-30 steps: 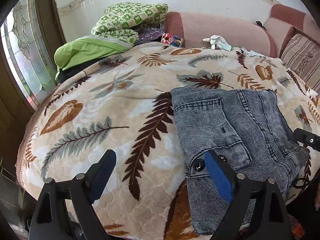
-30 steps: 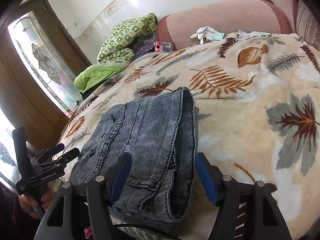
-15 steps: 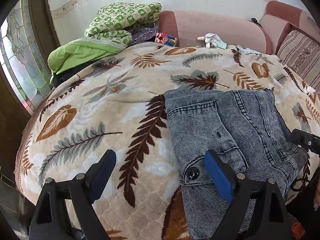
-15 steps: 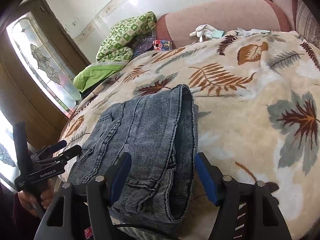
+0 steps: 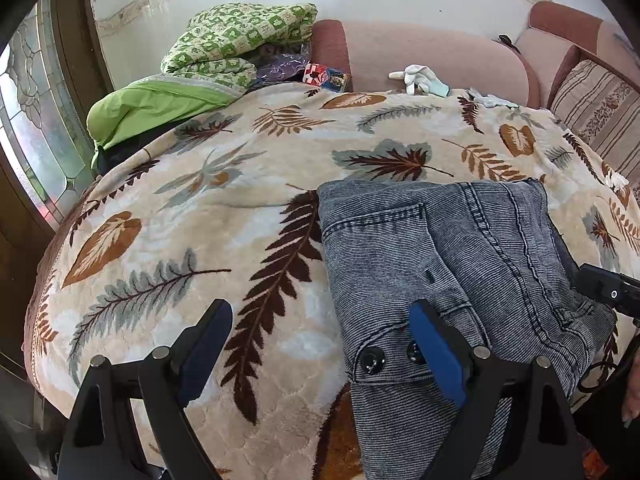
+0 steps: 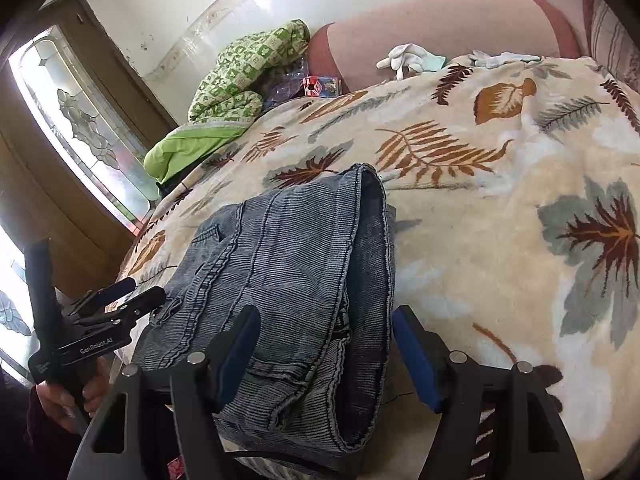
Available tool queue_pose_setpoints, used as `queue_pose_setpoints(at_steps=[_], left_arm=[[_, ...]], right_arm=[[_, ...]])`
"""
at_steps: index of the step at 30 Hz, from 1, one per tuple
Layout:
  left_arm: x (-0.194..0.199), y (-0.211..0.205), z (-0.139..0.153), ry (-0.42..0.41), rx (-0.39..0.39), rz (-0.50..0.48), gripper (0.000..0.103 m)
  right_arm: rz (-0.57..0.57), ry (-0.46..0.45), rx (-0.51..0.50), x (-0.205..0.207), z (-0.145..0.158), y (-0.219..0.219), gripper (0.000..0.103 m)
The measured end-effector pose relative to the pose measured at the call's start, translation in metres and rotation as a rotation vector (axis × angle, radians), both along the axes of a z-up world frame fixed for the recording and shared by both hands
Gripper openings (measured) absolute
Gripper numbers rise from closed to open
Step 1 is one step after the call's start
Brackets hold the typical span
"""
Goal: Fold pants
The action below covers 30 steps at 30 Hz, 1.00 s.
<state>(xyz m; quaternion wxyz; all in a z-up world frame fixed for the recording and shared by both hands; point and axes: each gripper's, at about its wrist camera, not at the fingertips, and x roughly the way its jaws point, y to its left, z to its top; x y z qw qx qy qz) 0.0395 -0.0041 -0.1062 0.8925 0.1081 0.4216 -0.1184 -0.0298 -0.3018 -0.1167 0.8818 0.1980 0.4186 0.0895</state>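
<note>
- Left wrist view: left gripper (image 5: pixel 320 344) stands wide, nothing between the pads; its right finger (image 5: pixel 438 356) overlaps the waistband of the folded pants (image 5: pixel 448 256) and partly hides one of the two buttons.
- Pants lie on the near right part of the leaf-print blanket (image 5: pixel 208 216); their near end is cut off by the frame's bottom edge.
- Only the tip of the right gripper (image 5: pixel 608 290) shows at the right edge.
- Open blanket to the left and beyond the pants.
- Right wrist view: right gripper (image 6: pixel 326 350) is parted about halfway; the pads straddle the pants' (image 6: pixel 288 264) near folded end, and it is hard to tell whether they press the cloth.
- Near hem falls behind the gripper body.
- A hand (image 6: pixel 60 400), partly cut off at lower left, holds the left gripper.
- Wide bare blanket (image 6: pixel 500 240) to the right.
</note>
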Motion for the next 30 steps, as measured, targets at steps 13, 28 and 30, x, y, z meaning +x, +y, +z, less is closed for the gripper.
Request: queue_pose_setpoints(at_steps=[13,28,30], left_arm=[[0.008,-0.014,-0.008,0.014,-0.005,-0.028,0.09],[0.029,-0.015,-0.019,0.072,-0.044,-0.03,0.092],[0.032,-0.015,-0.02,0.084,-0.054,-0.03,0.092]], right_arm=[[-0.014,0.034,0.033,0.009,-0.008,-0.005,0.074],[-0.047,0.106,0.204,0.03,-0.027,-0.026,0.076],[-0.04,0.11,0.225,0.032,-0.028,-0.027,0.077]])
